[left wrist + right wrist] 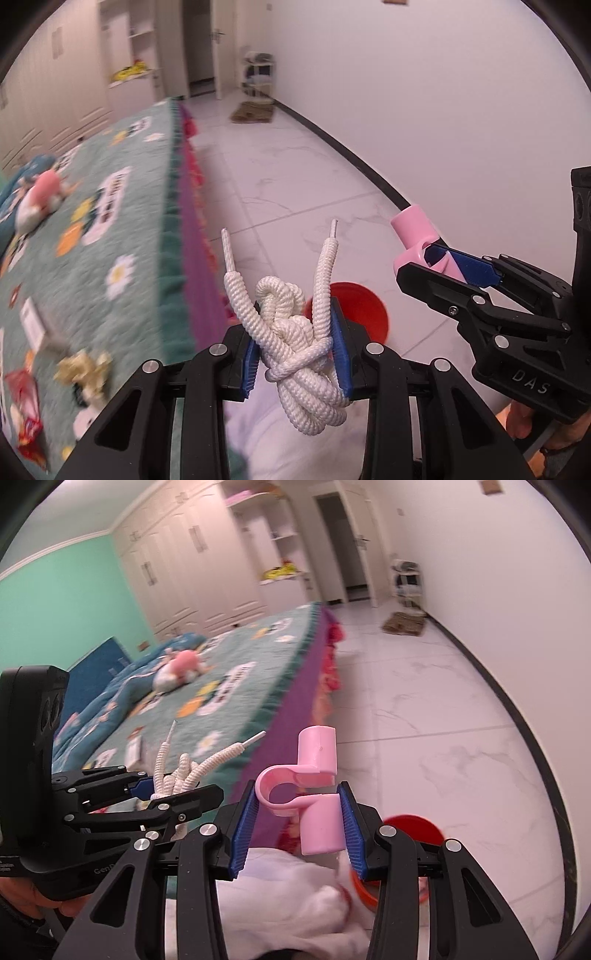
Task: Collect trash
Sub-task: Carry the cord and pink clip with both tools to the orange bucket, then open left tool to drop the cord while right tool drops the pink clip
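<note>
My left gripper [295,343] is shut on a knotted bundle of white rope [295,354]; both rope ends stick up past the blue pads. My right gripper [299,812] is shut on a pink plastic pipe clip [317,801], gripped by its lower tube against the right pad. Each gripper shows in the other's view: the right gripper [424,260] with the pink clip [415,229] at the right, the left gripper [166,790] with the rope [184,771] at the left. A red round bin [354,306] [413,825] stands on the floor just beyond both grippers, partly hidden.
A bed with a teal patterned blanket [122,221] runs along the left and carries a pink plush toy [40,195], a gold crumpled wrapper [81,369] and a red snack packet [26,406]. White tile floor [295,184] lies to the right. White cloth [288,897] lies below the grippers.
</note>
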A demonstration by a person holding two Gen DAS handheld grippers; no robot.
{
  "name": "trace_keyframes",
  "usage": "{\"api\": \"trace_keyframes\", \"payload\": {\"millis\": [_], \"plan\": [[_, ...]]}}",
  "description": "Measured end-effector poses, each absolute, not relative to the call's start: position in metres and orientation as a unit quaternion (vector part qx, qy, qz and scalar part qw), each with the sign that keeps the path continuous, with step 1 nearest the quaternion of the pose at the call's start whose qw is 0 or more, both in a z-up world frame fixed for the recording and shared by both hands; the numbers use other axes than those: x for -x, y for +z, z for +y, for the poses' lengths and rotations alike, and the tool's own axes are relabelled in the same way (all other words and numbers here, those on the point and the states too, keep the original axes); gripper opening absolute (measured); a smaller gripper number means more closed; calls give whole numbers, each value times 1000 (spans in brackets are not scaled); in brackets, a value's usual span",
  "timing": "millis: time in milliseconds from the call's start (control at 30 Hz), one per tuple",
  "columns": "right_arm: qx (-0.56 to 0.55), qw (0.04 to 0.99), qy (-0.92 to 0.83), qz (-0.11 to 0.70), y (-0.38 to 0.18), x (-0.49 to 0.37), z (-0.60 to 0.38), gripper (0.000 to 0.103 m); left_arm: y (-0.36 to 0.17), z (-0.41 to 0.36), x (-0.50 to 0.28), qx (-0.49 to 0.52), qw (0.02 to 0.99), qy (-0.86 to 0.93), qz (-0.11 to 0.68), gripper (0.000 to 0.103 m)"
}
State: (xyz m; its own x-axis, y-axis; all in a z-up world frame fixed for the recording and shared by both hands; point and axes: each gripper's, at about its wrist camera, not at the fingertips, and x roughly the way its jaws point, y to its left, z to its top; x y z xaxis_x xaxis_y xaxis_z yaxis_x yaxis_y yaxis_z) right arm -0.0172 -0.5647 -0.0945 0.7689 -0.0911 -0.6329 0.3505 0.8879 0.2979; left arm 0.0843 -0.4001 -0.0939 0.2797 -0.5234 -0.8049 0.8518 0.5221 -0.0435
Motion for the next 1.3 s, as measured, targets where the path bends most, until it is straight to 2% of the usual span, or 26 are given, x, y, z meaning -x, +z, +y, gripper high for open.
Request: {"api": "trace_keyframes", "payload": {"millis": [333, 733, 900, 967, 1000, 1300], "plan": [[-248, 889, -196, 332, -140, 44, -637, 43, -156, -482, -91, -218, 711, -484, 461, 35], [-280, 862, -230, 354, -190, 48, -667, 43, -224, -544, -105, -241, 670, -481, 511, 36], [-285, 857, -232, 361, -202, 37, -671, 43, -232, -552, -97, -258, 669, -477, 508, 41], [-286, 856, -233, 362, -204, 32, -672, 43, -234, -552, -97, -258, 669, -476, 509, 53], [-286, 856, -233, 362, -205, 30, -672, 43, -233, -553, -97, -258, 669, -476, 509, 56], [-285, 855, -231, 366, -208, 28, -673, 43, -231, -553, -97, -267, 672, -475, 501, 57]]}}
